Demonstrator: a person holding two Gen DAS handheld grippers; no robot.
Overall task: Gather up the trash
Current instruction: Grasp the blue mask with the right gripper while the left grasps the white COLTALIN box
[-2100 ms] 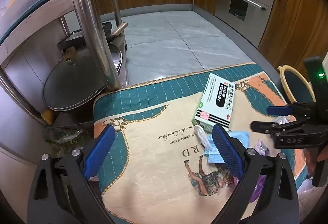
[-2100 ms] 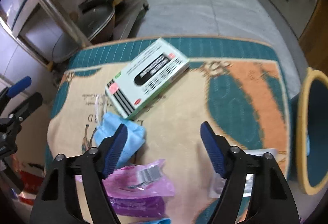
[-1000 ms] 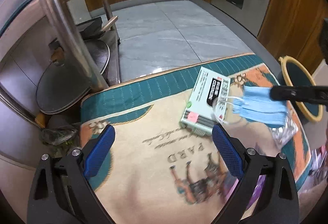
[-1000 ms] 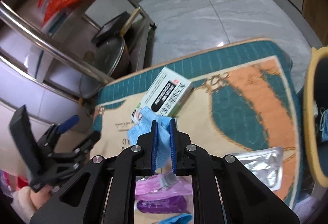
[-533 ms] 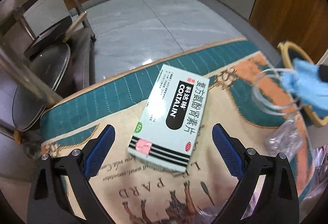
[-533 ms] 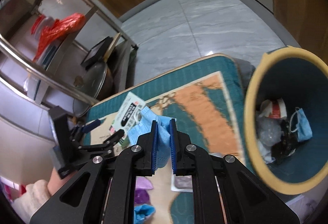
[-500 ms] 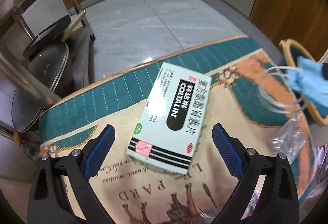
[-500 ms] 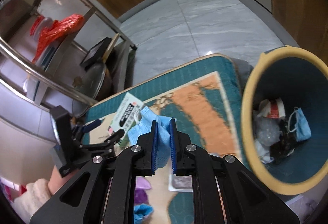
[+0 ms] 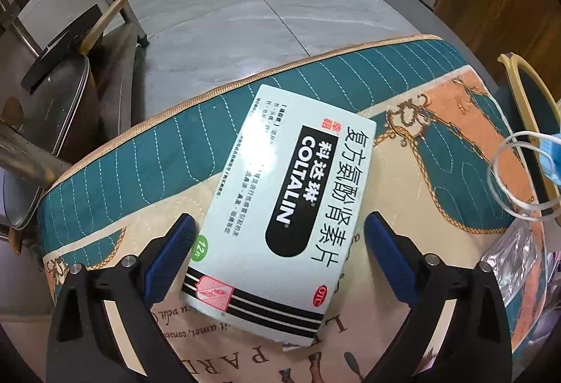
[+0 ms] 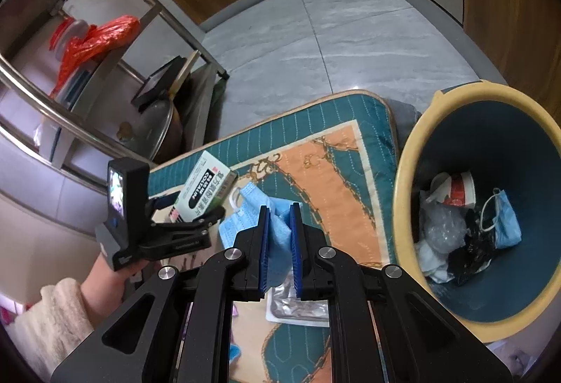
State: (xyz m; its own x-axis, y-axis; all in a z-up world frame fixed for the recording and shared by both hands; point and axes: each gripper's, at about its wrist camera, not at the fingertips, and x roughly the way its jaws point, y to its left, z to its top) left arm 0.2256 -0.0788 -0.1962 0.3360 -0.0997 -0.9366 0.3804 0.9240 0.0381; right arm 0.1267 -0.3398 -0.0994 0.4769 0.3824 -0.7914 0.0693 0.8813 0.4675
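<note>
Two claws tilted downward: left claw [image 9: 278, 236] spread wide astride medicine box [image 9: 280, 218]; right claw [image 10: 279, 221] clamped on blue mask [image 10: 245, 211].

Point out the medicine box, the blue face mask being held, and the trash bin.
medicine box [image 9: 280, 211]: left wrist view, printed top face.
blue face mask [image 10: 278, 228]: right wrist view, fold between the pads.
trash bin [image 10: 403, 172]: right wrist view, yellow rim.
</note>
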